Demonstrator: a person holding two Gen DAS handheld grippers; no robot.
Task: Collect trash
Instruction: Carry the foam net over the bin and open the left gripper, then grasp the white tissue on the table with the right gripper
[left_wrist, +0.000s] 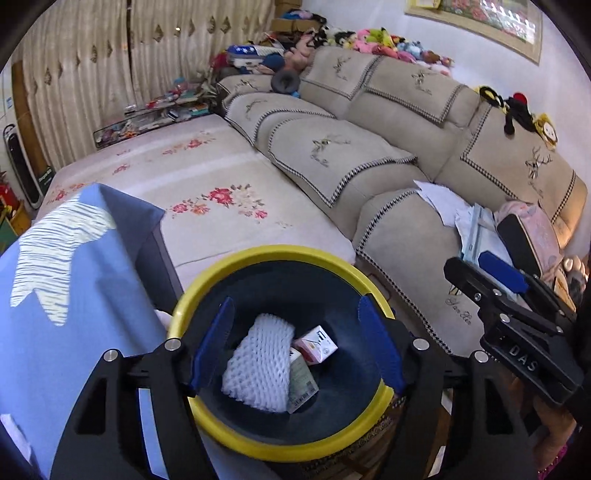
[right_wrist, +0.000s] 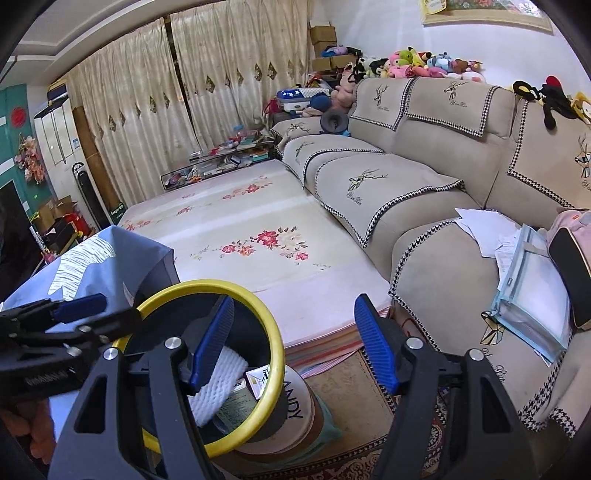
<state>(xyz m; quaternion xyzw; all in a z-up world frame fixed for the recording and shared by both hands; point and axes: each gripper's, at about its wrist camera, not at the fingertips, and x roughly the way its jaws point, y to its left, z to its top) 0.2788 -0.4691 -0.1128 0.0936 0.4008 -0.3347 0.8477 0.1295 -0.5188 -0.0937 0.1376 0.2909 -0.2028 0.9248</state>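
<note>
Left gripper (left_wrist: 295, 343) open, empty, over yellow-rimmed bin (left_wrist: 207, 295) holding foam net (left_wrist: 258, 365) and cartons (left_wrist: 320, 344). Right gripper (right_wrist: 293, 343) open, empty too. Risk: left fingers clip the rim, tipping the bin.

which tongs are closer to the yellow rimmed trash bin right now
Left. The left tongs hang open directly over the bin, framing its contents. The right tongs sit off to its right, toward the sofa, also open.
</note>
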